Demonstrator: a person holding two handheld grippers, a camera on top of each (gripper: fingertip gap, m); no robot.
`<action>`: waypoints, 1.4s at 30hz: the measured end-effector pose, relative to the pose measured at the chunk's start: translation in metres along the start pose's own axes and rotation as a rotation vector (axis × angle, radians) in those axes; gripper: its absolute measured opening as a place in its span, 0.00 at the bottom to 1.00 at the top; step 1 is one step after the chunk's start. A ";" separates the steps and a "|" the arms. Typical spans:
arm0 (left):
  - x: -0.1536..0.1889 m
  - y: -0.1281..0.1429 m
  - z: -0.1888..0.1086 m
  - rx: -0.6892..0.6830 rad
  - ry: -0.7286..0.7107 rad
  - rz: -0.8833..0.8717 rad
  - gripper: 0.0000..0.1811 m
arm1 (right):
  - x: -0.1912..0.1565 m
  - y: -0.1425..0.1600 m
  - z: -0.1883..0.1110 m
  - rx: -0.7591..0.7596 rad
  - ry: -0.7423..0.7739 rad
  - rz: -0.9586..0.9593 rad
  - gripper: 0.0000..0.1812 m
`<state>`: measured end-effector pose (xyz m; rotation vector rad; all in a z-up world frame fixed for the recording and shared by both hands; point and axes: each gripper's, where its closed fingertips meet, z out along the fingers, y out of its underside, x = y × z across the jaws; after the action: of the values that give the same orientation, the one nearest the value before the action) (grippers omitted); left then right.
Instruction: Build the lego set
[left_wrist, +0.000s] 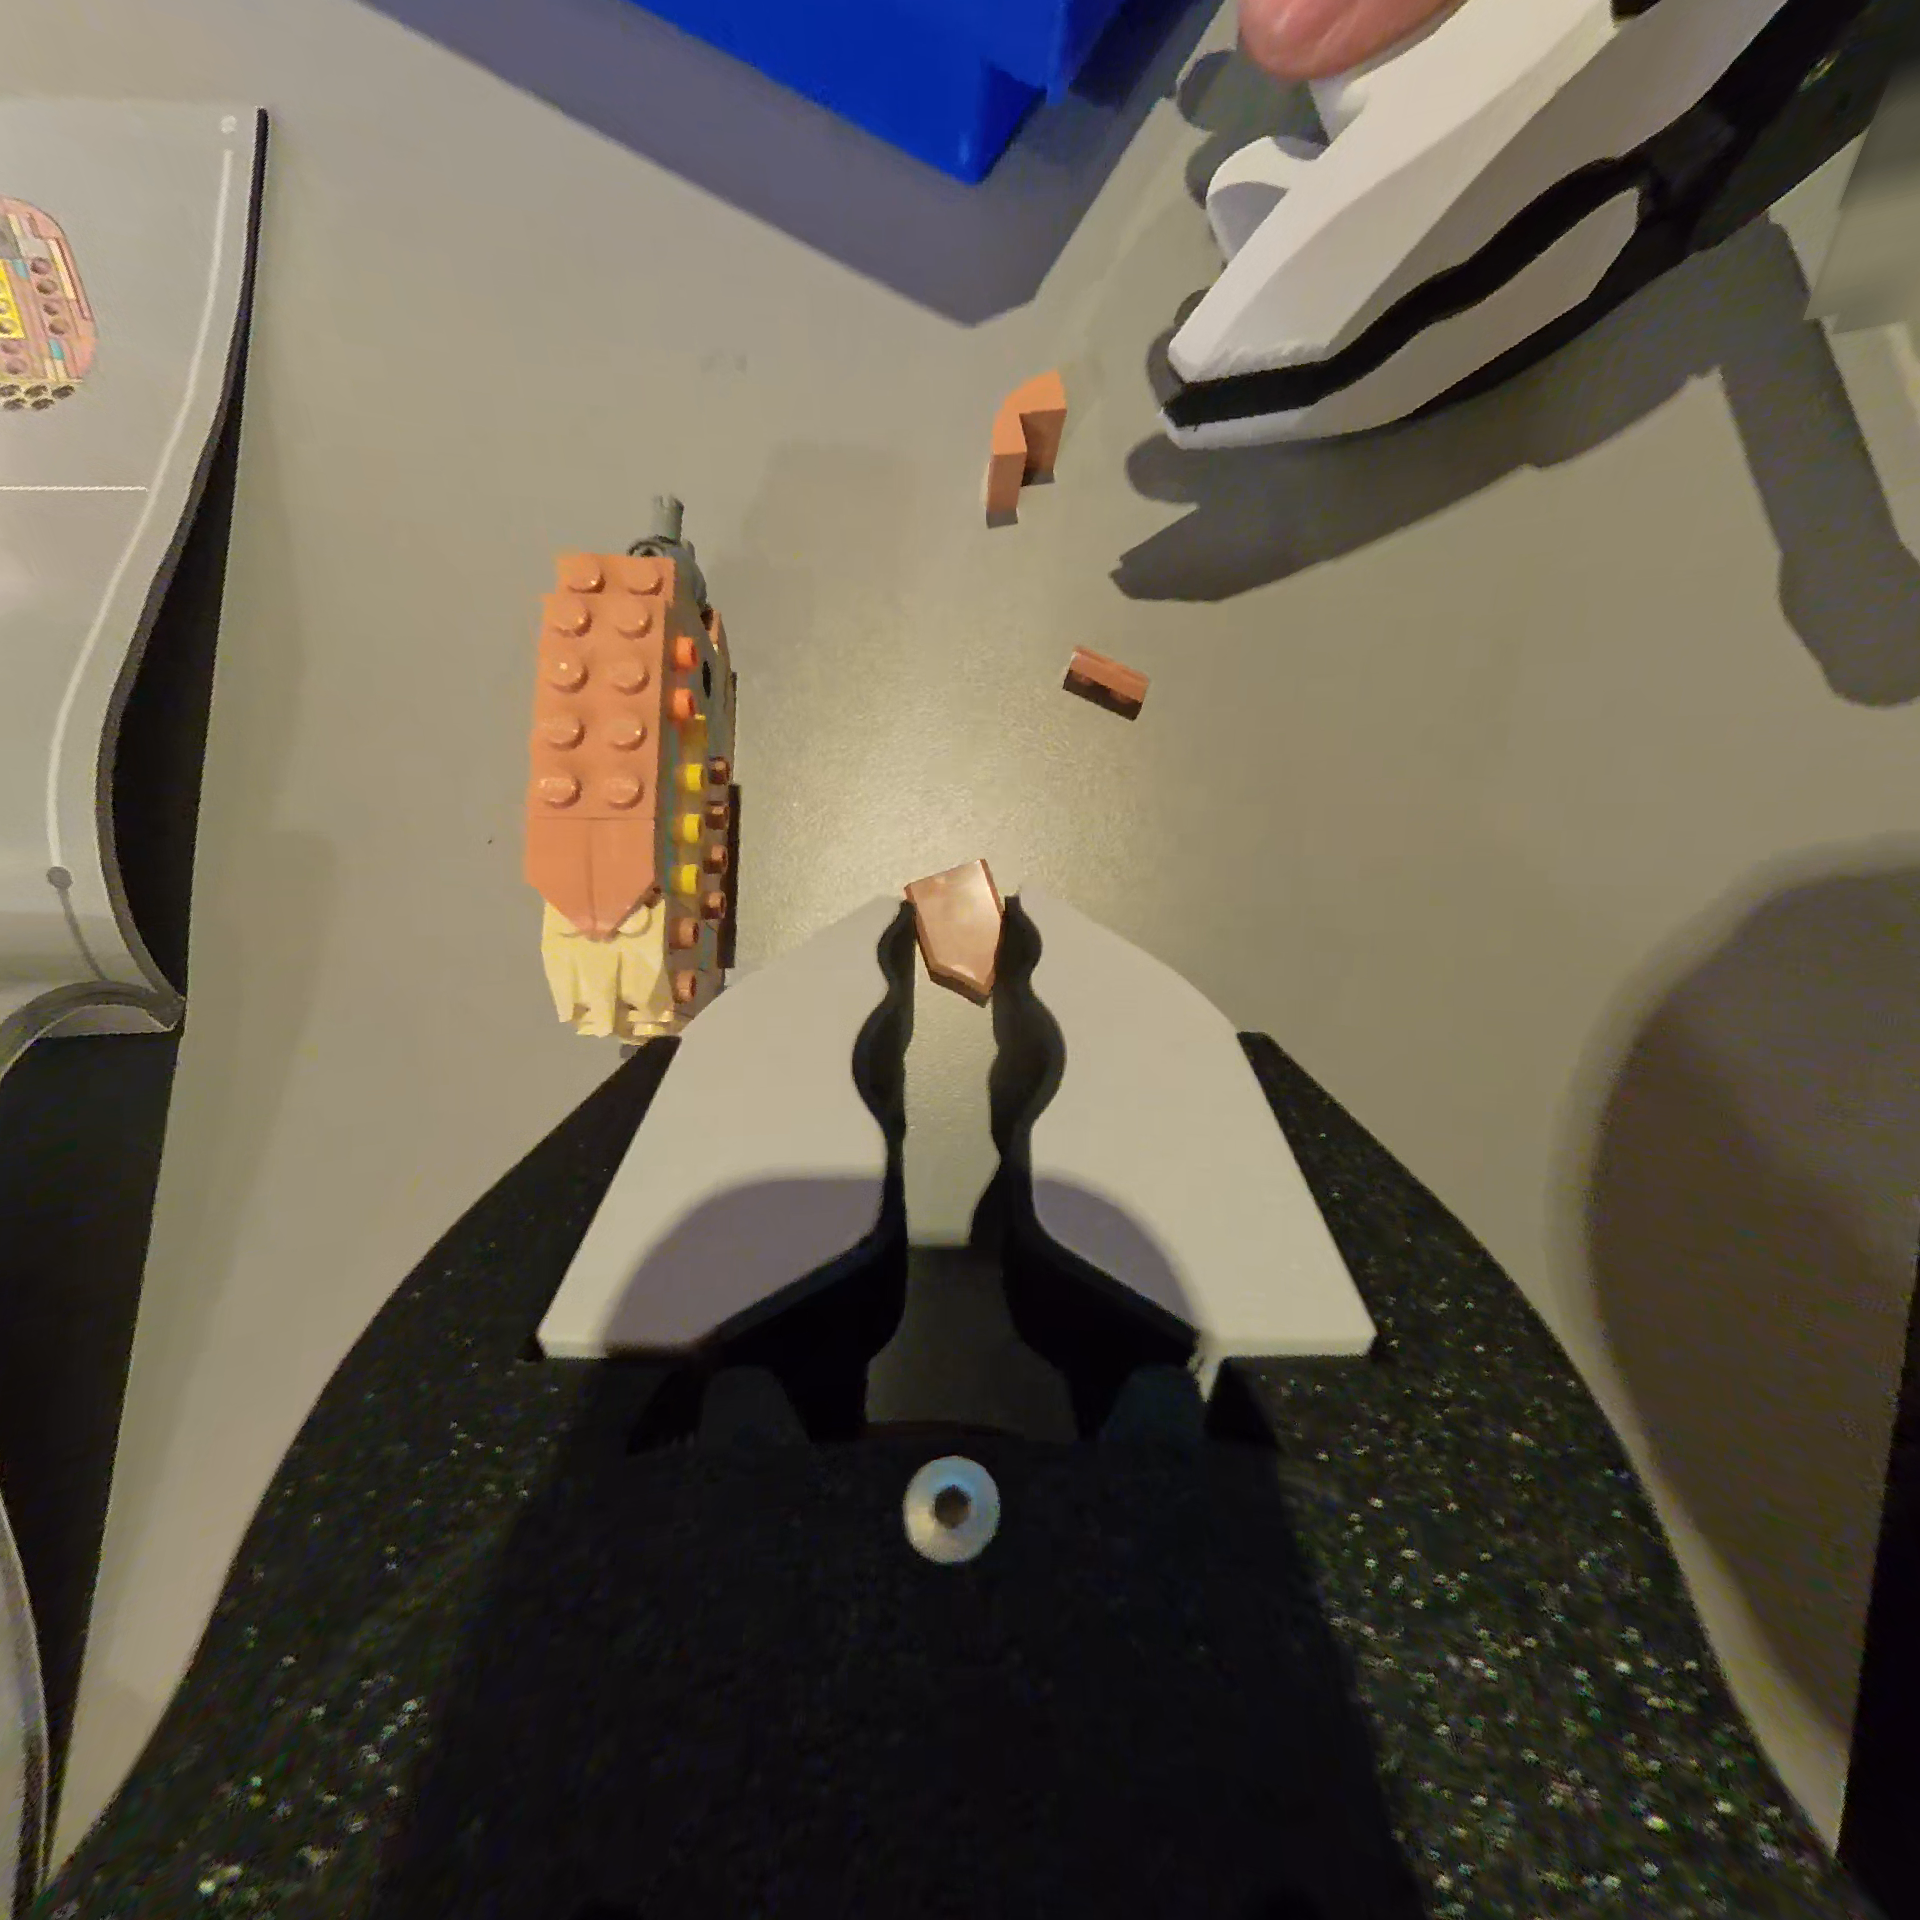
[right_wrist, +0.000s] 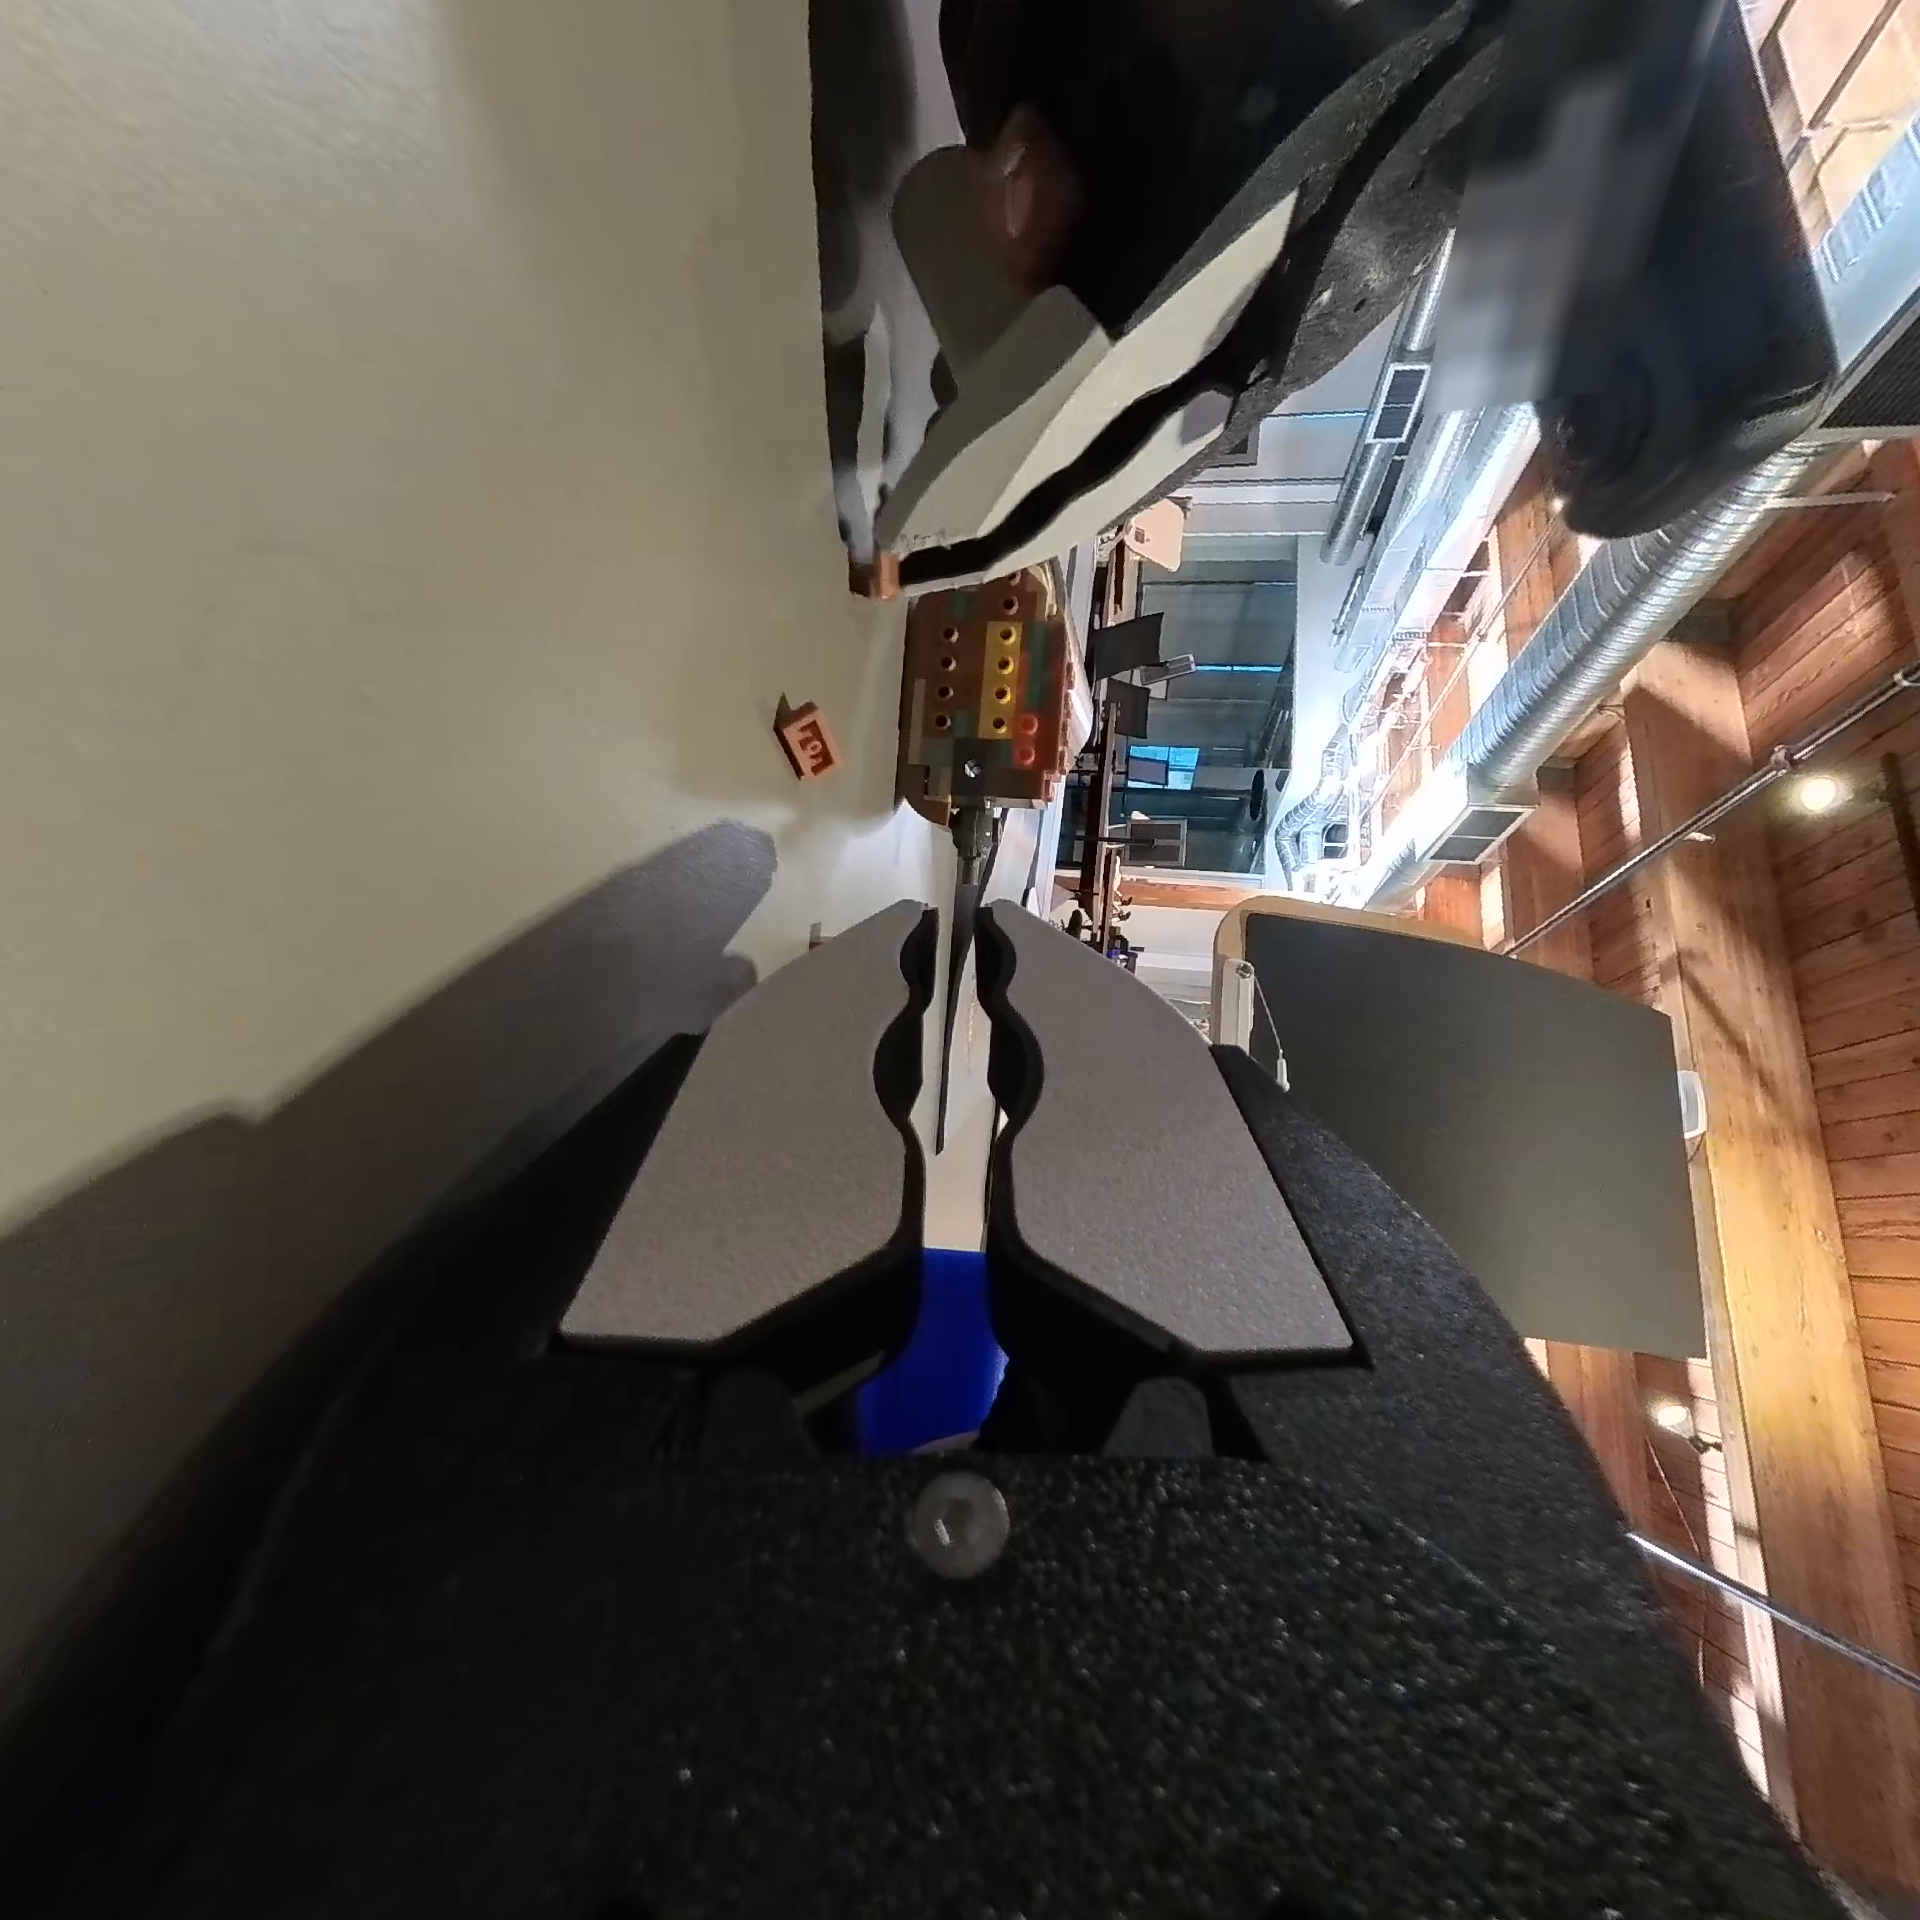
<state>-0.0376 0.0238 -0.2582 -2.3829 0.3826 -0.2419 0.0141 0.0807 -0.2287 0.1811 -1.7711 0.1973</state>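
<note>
My left gripper (left_wrist: 958, 912) is shut on a flat brown pointed tile (left_wrist: 951, 940), held at the fingertips just above the grey table. The part-built model (left_wrist: 623, 790) lies on its side just left of it, with an orange studded plate, tan bricks and yellow studs. It also shows in the right wrist view (right_wrist: 987, 696), straight ahead of my right gripper (right_wrist: 956, 920), whose jaws are almost together with nothing between them. The right gripper (left_wrist: 1184, 410) hovers at the upper right. The left gripper (right_wrist: 1039, 468) and its tile (right_wrist: 883, 577) show near the model.
Two loose brown pieces (left_wrist: 1029, 442) (left_wrist: 1107, 681) lie on the table (left_wrist: 1351, 831) between the grippers; one shows in the right wrist view (right_wrist: 810, 748). An open instruction booklet (left_wrist: 114, 623) lies at the left. A blue bin (left_wrist: 904, 83) stands at the back. One gripper's finger ends stand about 9 centimetres off the other's.
</note>
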 end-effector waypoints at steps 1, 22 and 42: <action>0.000 -0.001 -0.001 0.005 0.006 0.000 0.09 | 0.000 0.000 0.000 0.001 0.000 0.001 0.04; -0.009 -0.027 -0.040 0.125 0.011 0.016 0.09 | 0.001 -0.002 0.000 0.007 0.003 0.005 0.04; -0.045 -0.045 -0.027 0.057 0.052 0.103 0.09 | 0.002 -0.004 0.001 0.012 0.007 0.015 0.04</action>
<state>-0.0780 0.0545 -0.2110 -2.2968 0.5144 -0.2636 0.0138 0.0770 -0.2265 0.1752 -1.7652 0.2190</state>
